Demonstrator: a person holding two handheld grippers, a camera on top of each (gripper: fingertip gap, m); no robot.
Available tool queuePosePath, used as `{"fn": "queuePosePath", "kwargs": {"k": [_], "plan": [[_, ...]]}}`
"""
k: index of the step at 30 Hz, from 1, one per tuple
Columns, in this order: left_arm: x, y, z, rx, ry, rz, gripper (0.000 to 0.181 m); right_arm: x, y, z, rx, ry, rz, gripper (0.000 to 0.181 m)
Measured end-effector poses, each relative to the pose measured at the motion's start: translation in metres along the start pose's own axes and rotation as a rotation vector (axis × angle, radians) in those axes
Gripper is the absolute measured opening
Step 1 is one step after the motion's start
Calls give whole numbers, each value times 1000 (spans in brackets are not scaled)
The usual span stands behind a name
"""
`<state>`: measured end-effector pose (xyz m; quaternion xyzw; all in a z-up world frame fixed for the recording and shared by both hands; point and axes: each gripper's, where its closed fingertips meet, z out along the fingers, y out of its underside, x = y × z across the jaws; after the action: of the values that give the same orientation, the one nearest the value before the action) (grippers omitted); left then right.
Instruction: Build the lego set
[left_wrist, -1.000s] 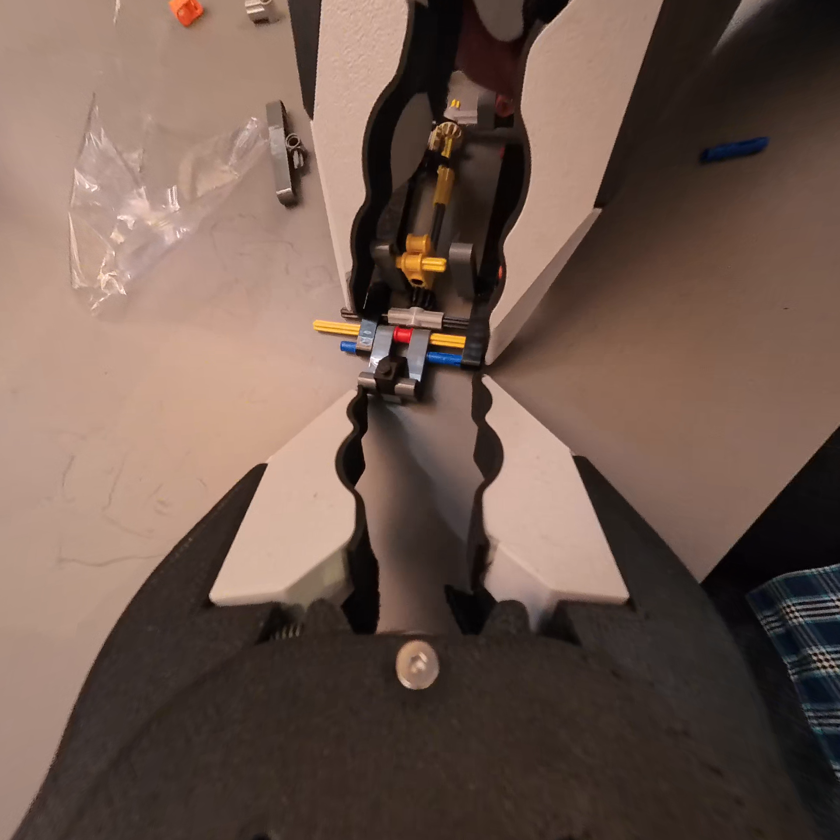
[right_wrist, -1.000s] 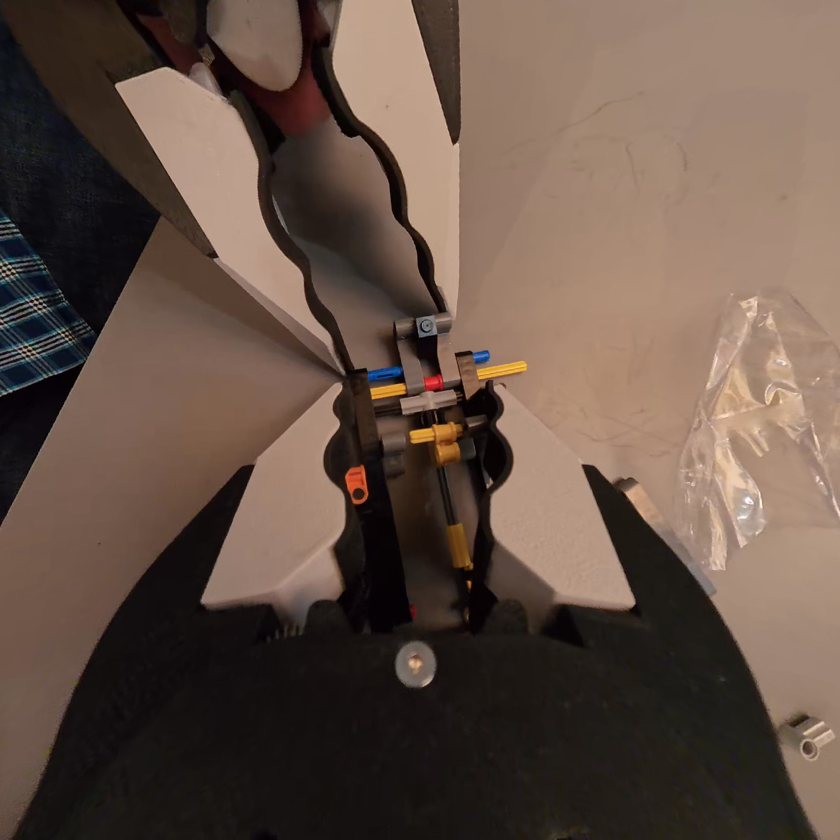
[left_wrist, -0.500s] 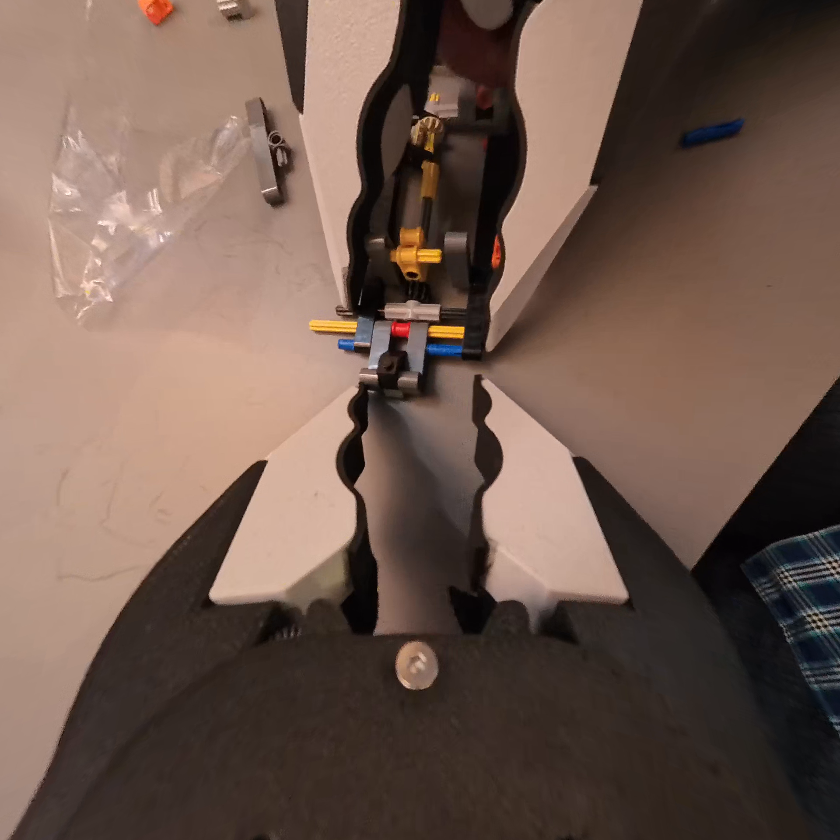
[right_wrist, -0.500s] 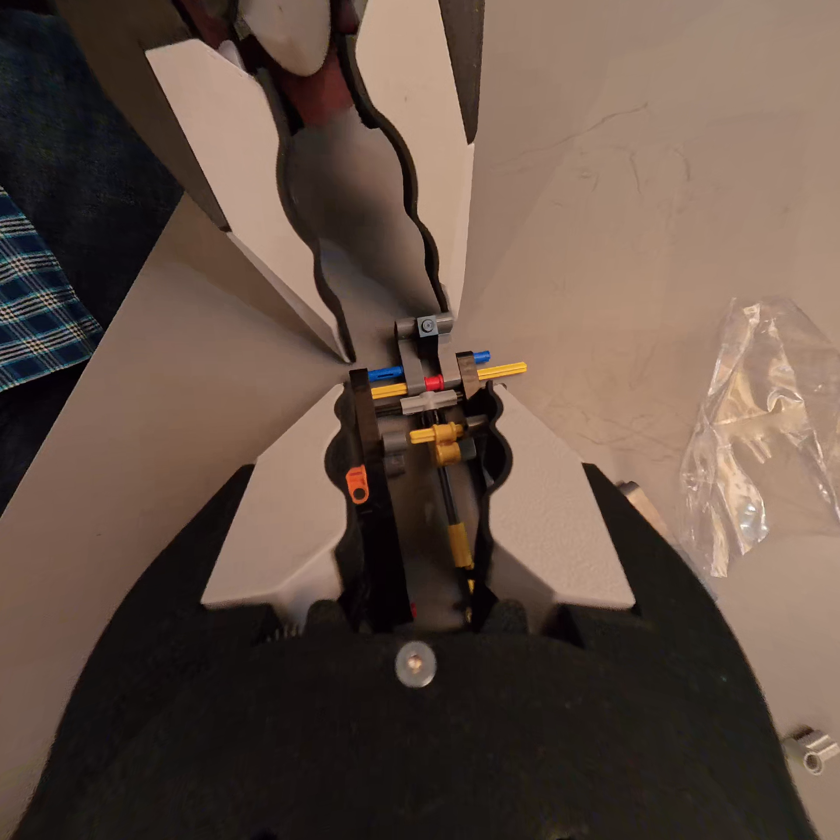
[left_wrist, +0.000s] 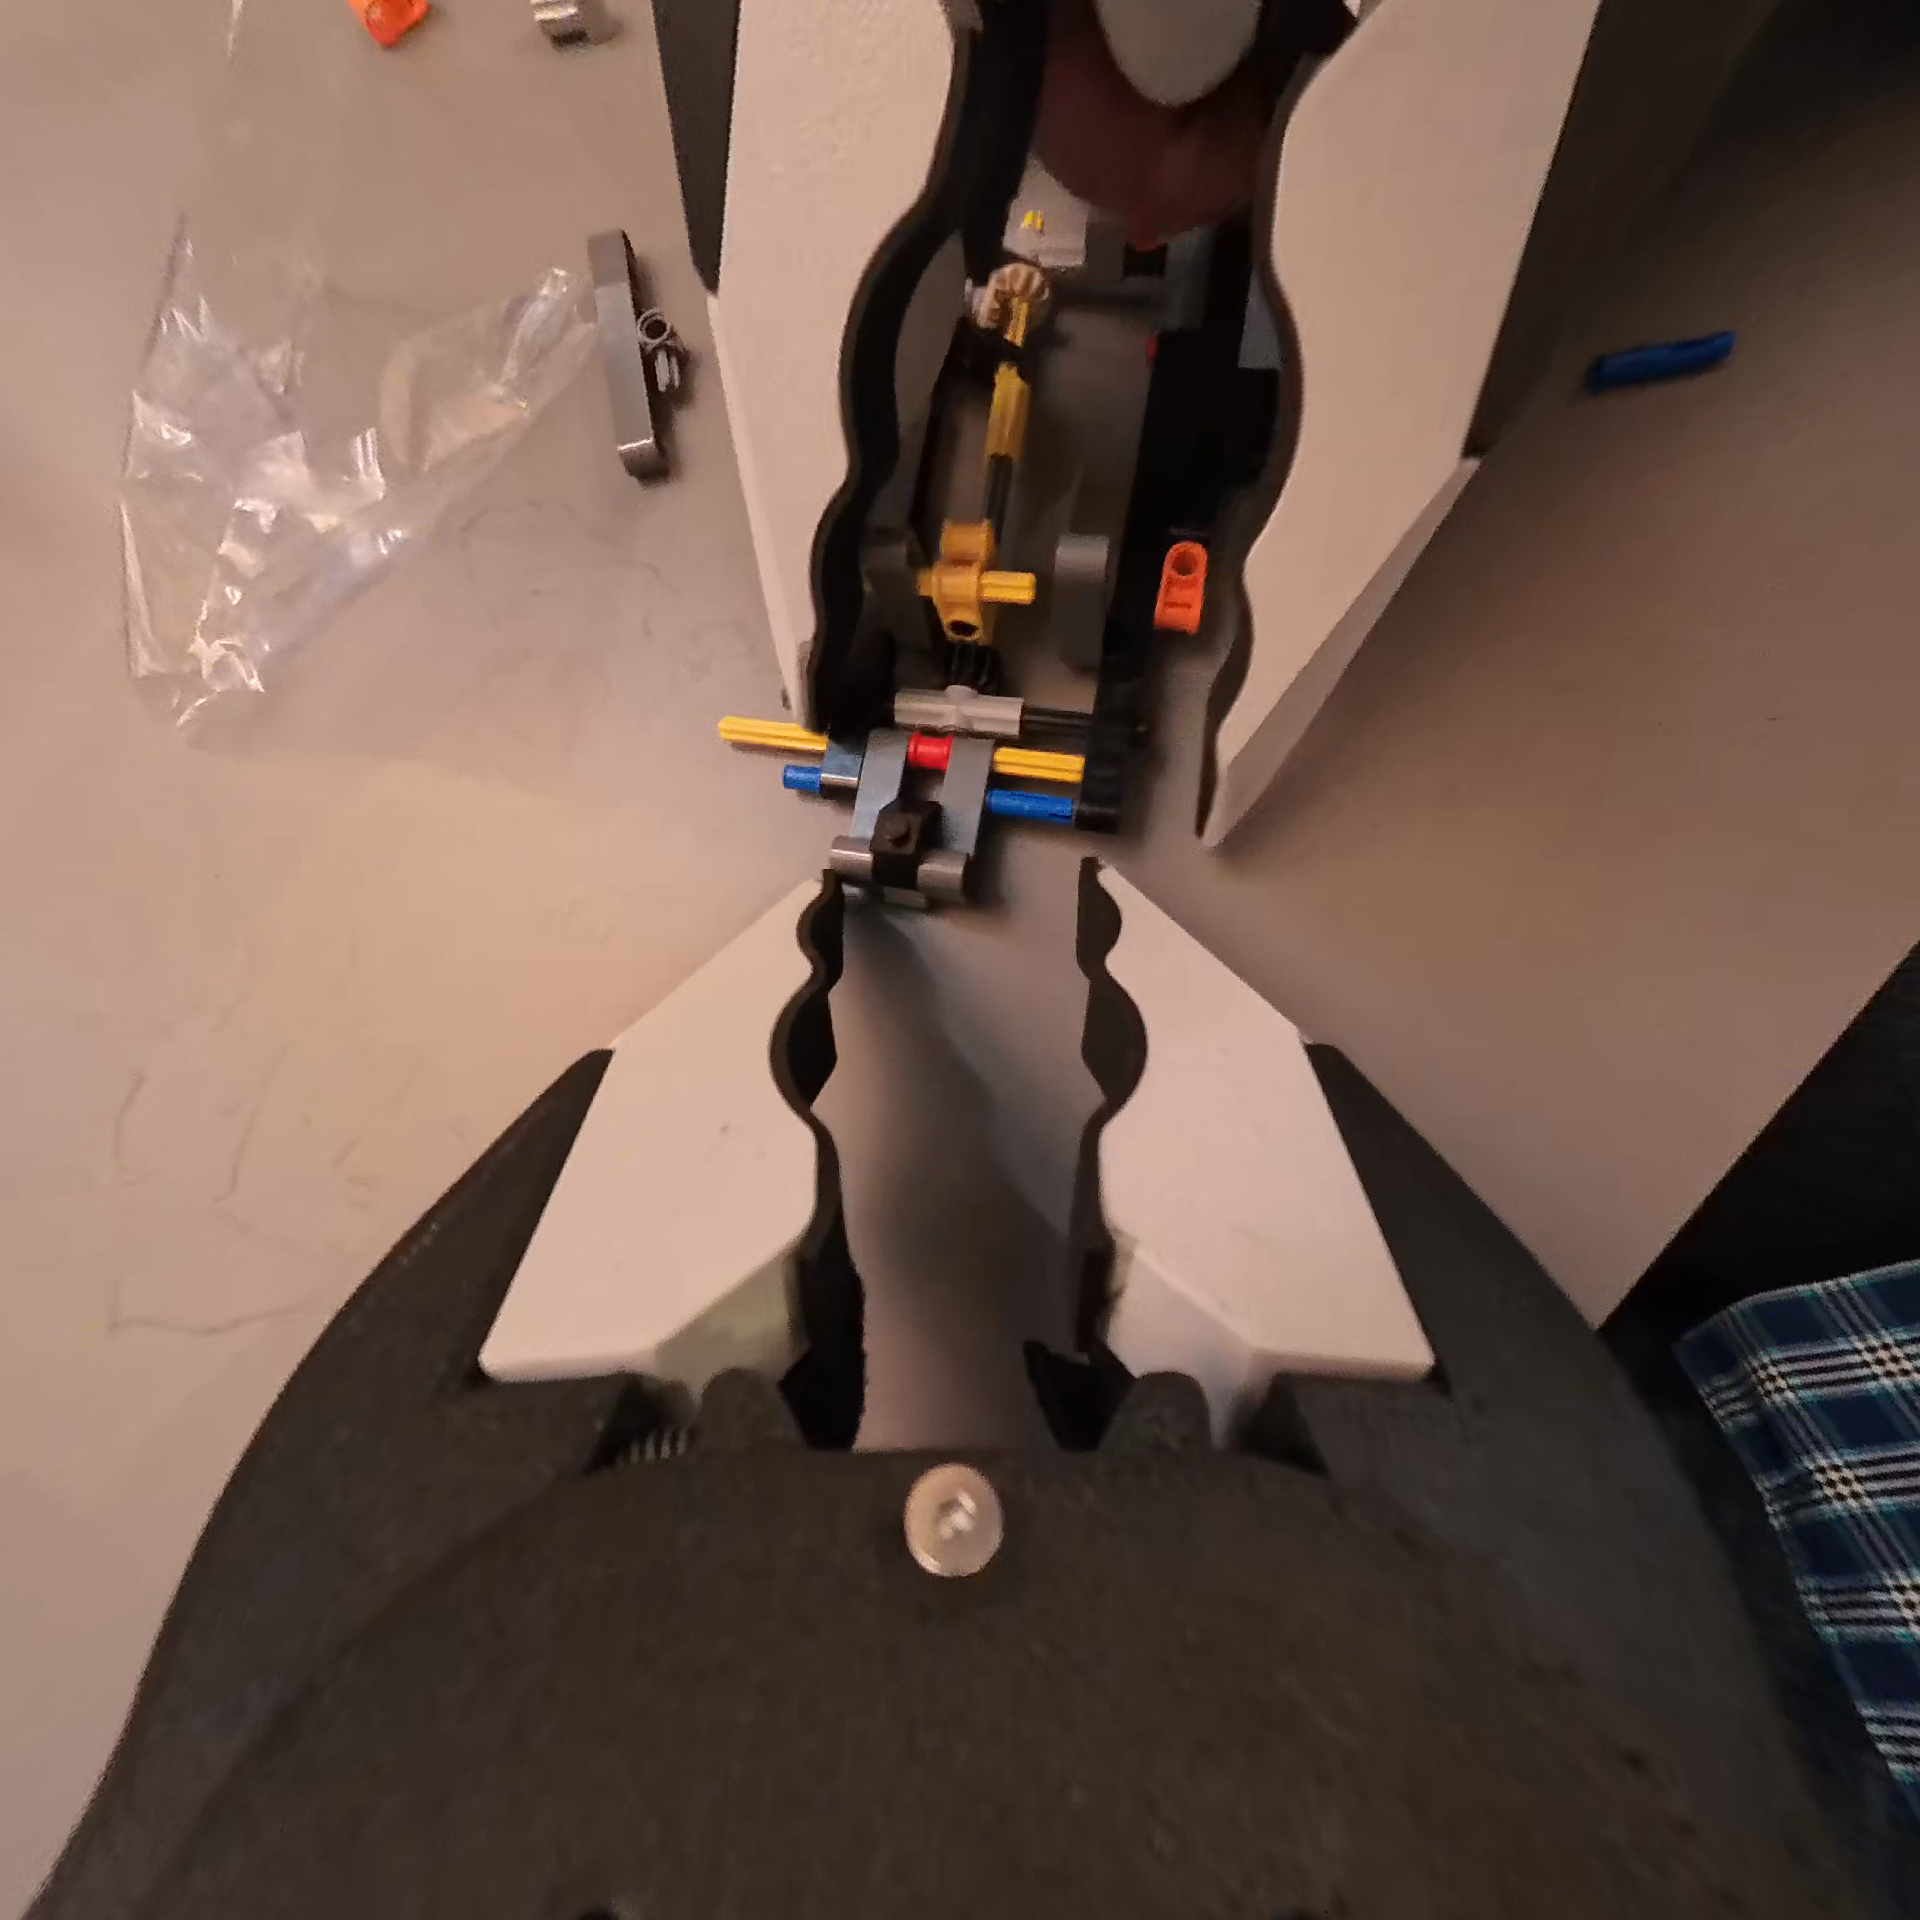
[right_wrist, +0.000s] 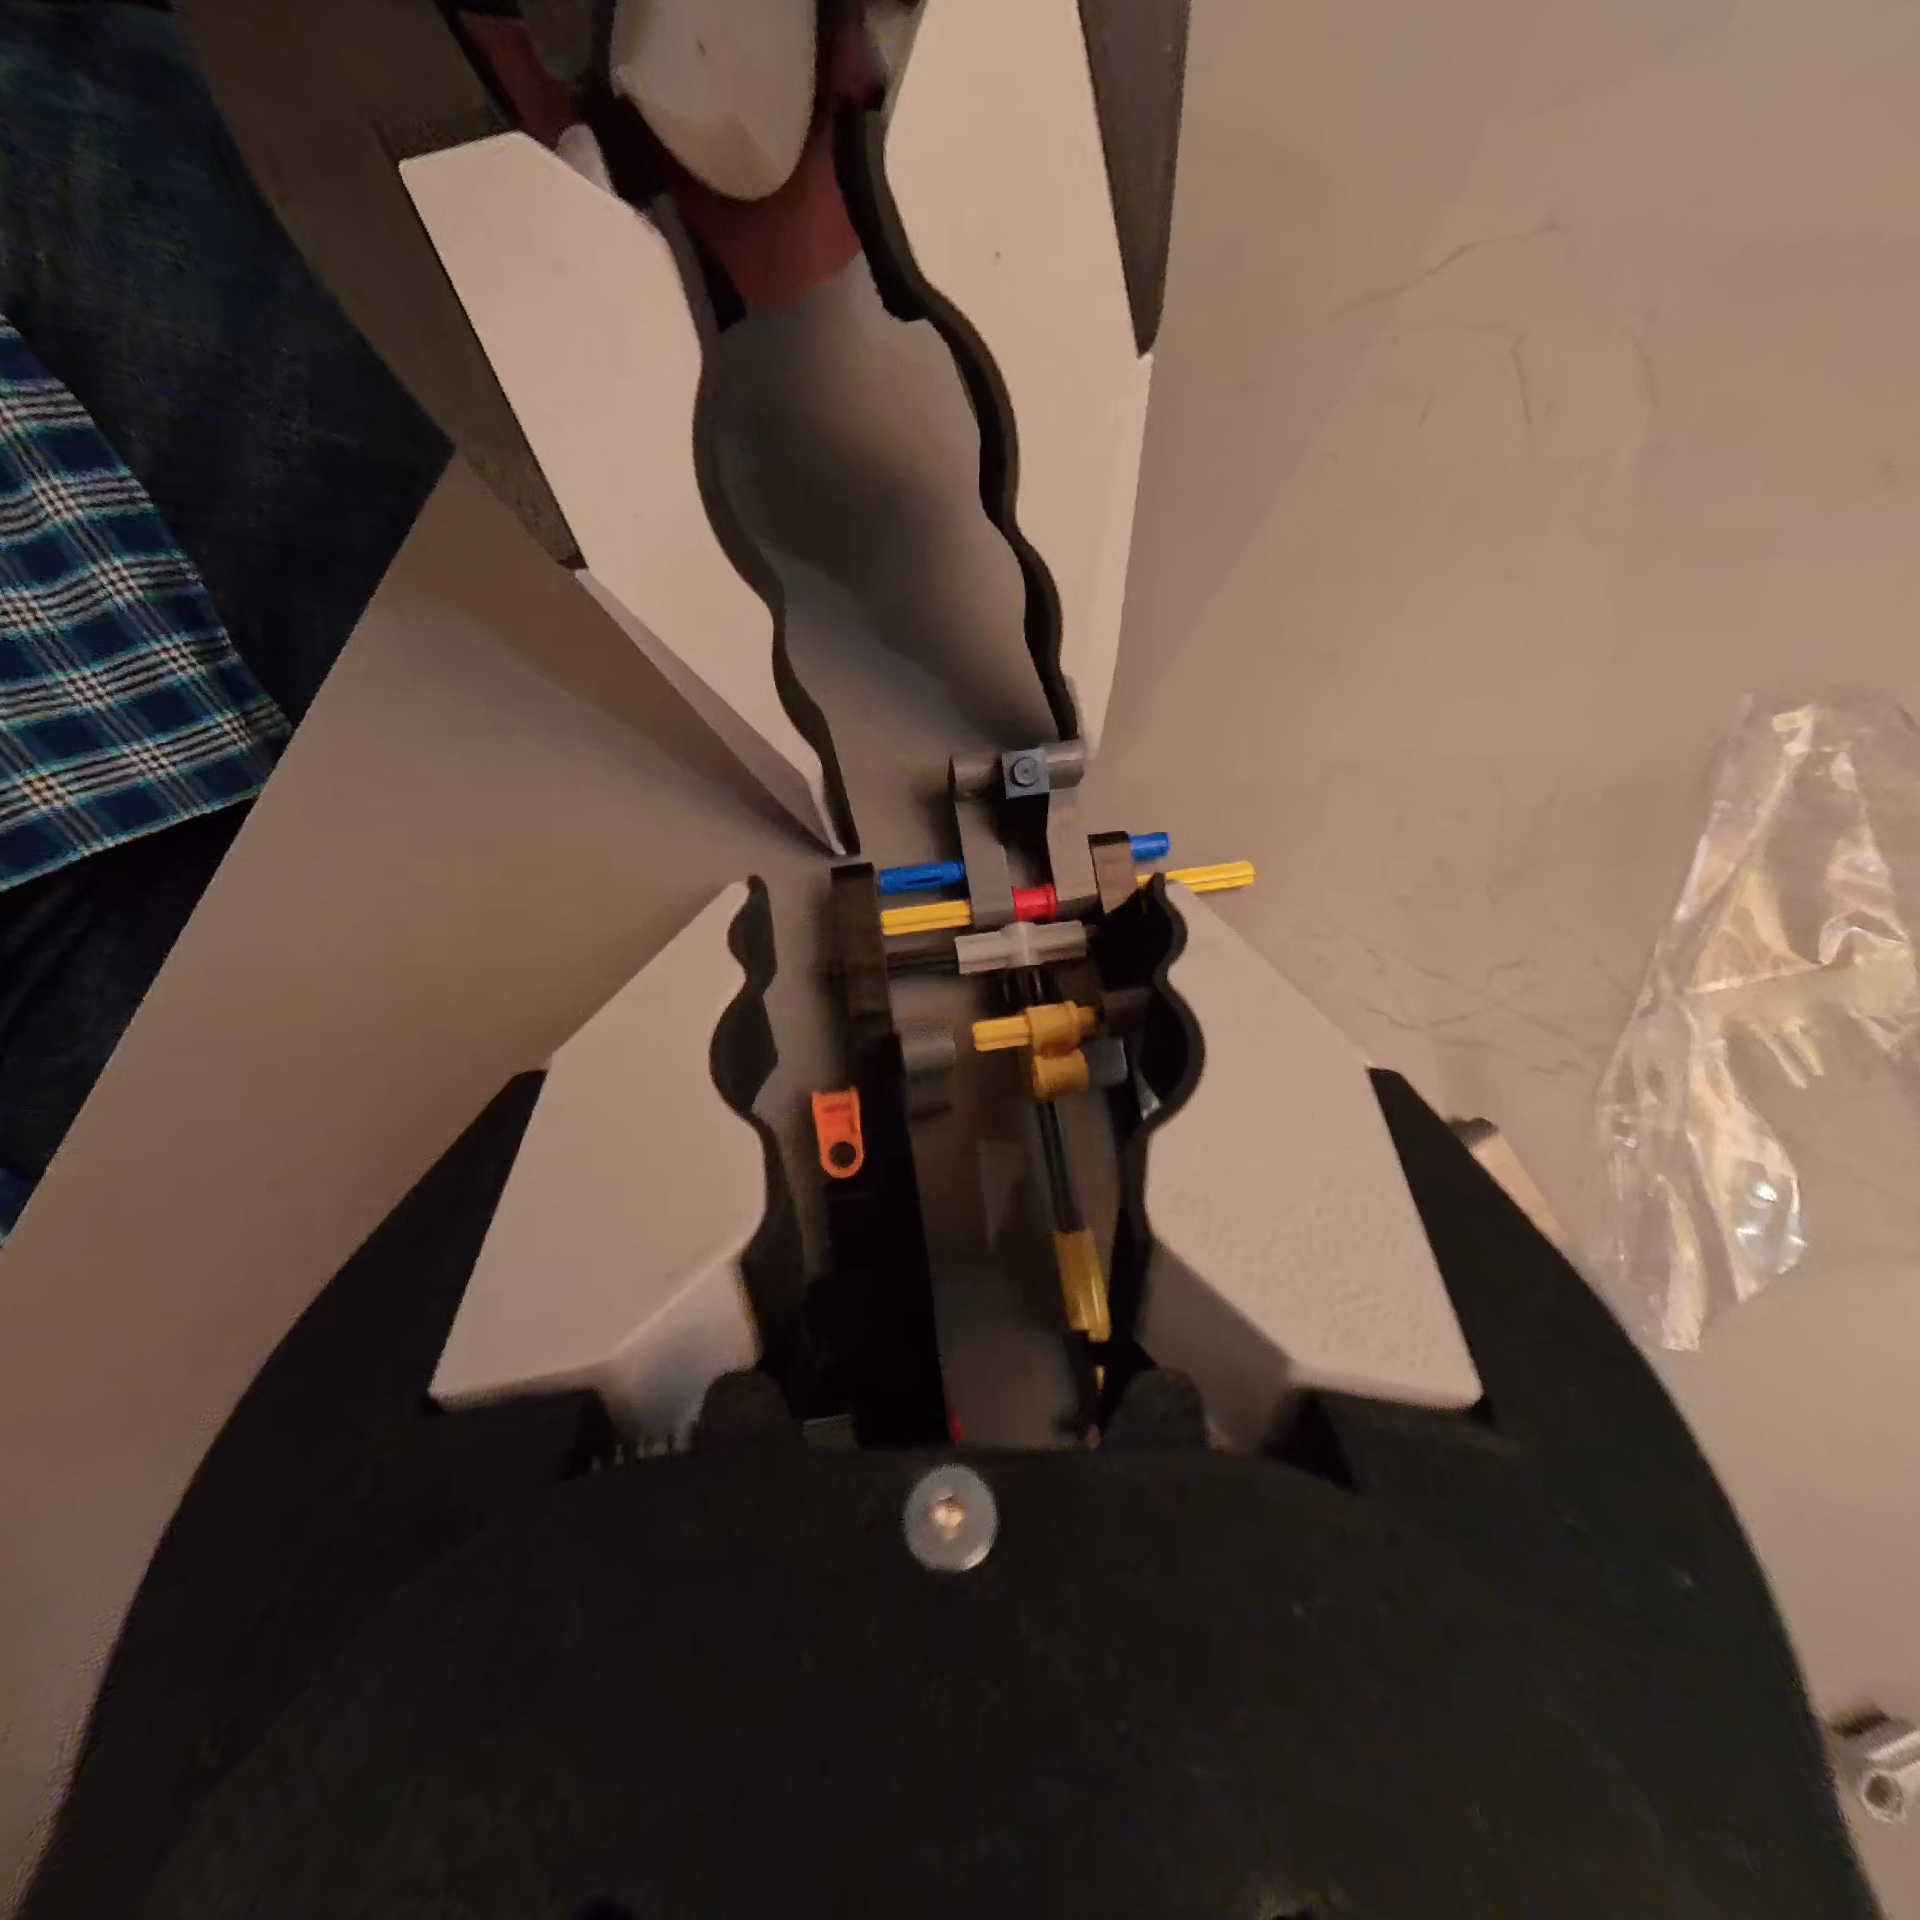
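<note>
Black beams of the lego assembly (right_wrist: 997, 997) sit clamped between the right gripper (right_wrist: 961, 904) fingers. Facing it, the left gripper (left_wrist: 956, 883) gapes, jaws released, at the grey end bracket (left_wrist: 902, 847).

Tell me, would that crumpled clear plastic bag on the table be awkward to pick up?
Probably. The crumpled clear plastic bag looks thin and creased, so it would likely flop and fold. It seems nearly empty, so probably very light and apt to slide if pushed.

Yellow, blue, red, grey, black lego assembly (right_wrist: 1023, 935); blue-plaid cloth (right_wrist: 94, 665)
</note>
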<state>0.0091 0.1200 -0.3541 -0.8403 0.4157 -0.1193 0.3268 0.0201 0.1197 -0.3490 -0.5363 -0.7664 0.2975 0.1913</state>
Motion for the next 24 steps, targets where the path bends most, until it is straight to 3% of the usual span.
{"fn": "queuePosePath", "kwargs": {"k": [7,12,17,24], "plan": [[2,-1,0,-7,10,18,53,8,4,-21,-20,8,-1,78],[5,-3,2,-16,17,29,68,11,21,-19,-92,-10,-19,79],[8,-8,6,0,17,29,53,11,23,-15,-86,-7,-22,65],[7,-10,7,3,8,20,51,11,22,-13,-85,1,-14,65]]}}
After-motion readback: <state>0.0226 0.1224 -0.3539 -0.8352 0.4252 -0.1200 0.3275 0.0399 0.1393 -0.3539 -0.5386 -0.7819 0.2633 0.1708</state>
